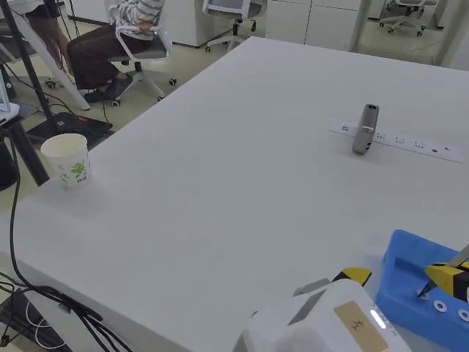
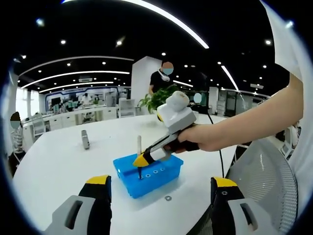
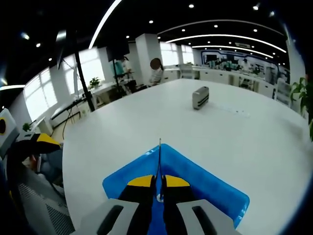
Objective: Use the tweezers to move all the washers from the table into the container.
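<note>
right tool [image 3: 157, 183] pinched tight on the tweezers [image 3: 159, 156], tips down in the blue container [image 3: 210, 188] with a few washers [image 2: 155, 172], one washer [image 2: 167, 198] on the counter [image 1: 220, 183] just beside it, left tool [image 2: 160, 182] wide open, empty

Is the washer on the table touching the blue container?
Apart: the left gripper view shows bare table between the washer and the container.
</note>
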The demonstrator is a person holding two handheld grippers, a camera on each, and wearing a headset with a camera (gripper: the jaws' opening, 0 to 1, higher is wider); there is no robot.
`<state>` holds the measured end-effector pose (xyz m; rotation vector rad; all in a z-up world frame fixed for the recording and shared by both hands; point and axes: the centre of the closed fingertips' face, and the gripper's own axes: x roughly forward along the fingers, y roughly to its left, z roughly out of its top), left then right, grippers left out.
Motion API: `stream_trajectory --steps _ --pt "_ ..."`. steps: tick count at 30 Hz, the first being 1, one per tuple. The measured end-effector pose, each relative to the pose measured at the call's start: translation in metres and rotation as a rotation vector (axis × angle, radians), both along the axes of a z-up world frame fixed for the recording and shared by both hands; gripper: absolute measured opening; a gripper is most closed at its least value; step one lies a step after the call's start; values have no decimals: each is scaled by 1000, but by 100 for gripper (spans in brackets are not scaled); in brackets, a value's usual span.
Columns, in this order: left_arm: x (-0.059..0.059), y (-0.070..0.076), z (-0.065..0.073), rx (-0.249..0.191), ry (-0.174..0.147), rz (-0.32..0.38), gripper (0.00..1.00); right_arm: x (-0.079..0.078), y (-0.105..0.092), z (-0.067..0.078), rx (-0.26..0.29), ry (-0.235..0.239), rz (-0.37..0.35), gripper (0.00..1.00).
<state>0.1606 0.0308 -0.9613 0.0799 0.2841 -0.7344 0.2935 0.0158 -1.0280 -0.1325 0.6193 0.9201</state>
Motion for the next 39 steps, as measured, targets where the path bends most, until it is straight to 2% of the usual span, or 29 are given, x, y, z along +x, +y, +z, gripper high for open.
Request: stream_trajectory --steps 12,18,29,33,39 --pt "-1 0 0 17 -10 -2 83 -3 5 -4 -12 -3 21 3" --pt "-1 0 0 19 -10 -3 83 -6 7 -2 10 4 30 4" --pt "-1 -1 -3 22 2 -13 83 -5 4 16 67 -10 -8 3" --pt "-2 -3 -7 22 31 -21 85 -6 0 26 111 -11 -36 3" --pt "-3 -3 -8 30 32 -24 85 -13 -7 41 174 -11 -63 3"
